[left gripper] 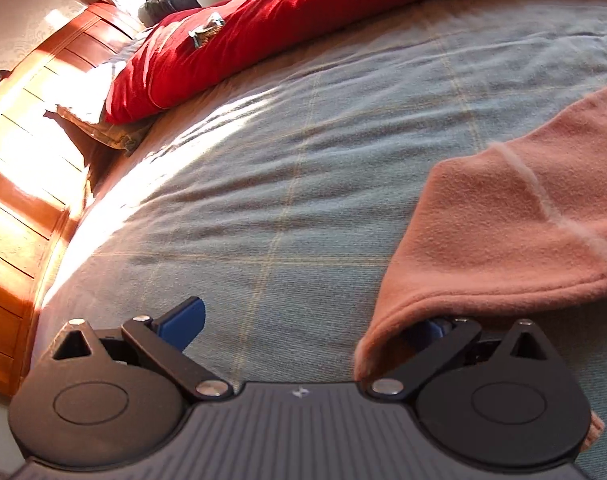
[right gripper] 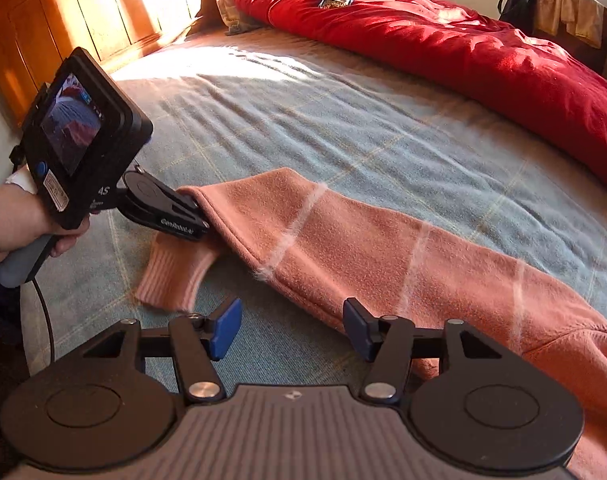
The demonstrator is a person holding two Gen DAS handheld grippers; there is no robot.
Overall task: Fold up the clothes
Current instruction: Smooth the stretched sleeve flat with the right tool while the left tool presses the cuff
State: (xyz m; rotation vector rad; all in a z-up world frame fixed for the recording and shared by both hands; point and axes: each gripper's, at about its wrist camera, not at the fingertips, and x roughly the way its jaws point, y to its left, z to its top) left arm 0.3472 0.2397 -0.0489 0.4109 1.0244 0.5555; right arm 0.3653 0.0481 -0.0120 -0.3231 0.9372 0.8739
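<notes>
Right wrist: left hand (right gripper: 15, 220) gripping handle

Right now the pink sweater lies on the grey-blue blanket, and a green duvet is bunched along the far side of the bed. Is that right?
Not quite: the duvet is red, not green, as the right wrist view shows. The rest holds: the pink sweater lies on the grey-blue blanket, with the duvet bunched along the bed's far side.
</notes>
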